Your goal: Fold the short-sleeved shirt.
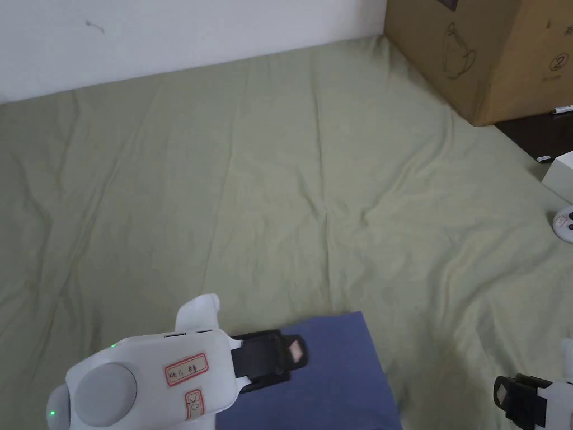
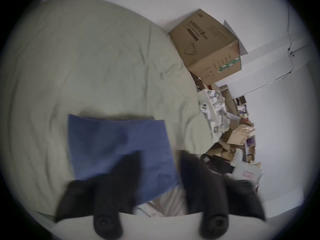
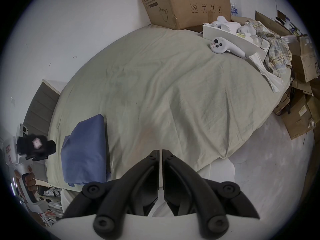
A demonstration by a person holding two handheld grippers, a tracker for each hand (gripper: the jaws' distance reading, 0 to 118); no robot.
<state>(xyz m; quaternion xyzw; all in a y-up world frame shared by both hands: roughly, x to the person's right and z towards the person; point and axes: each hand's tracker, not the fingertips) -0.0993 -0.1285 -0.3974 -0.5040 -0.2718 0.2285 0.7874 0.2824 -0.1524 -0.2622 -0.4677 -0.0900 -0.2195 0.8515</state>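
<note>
A blue short-sleeved shirt (image 1: 336, 381) (image 2: 112, 145) (image 3: 85, 148) lies folded into a flat rectangle on the green bed sheet (image 1: 280, 196), close to the bed's near edge. My left gripper (image 1: 296, 351) (image 2: 161, 157) (image 3: 40, 145) hovers over the shirt's near part, blurred by motion. Its jaws stand apart with nothing between them, so it is open. My right gripper (image 1: 506, 395) (image 3: 160, 152) is off to the shirt's right, over the bed's near edge. It is shut and holds no cloth.
A large cardboard box (image 1: 492, 50) (image 3: 183, 3) stands at the bed's far right corner. A white controller (image 1: 564, 224) (image 3: 223, 47) and a white tray (image 3: 230, 34) of small things lie at the right edge. Cartons clutter the floor (image 3: 299, 115) beyond.
</note>
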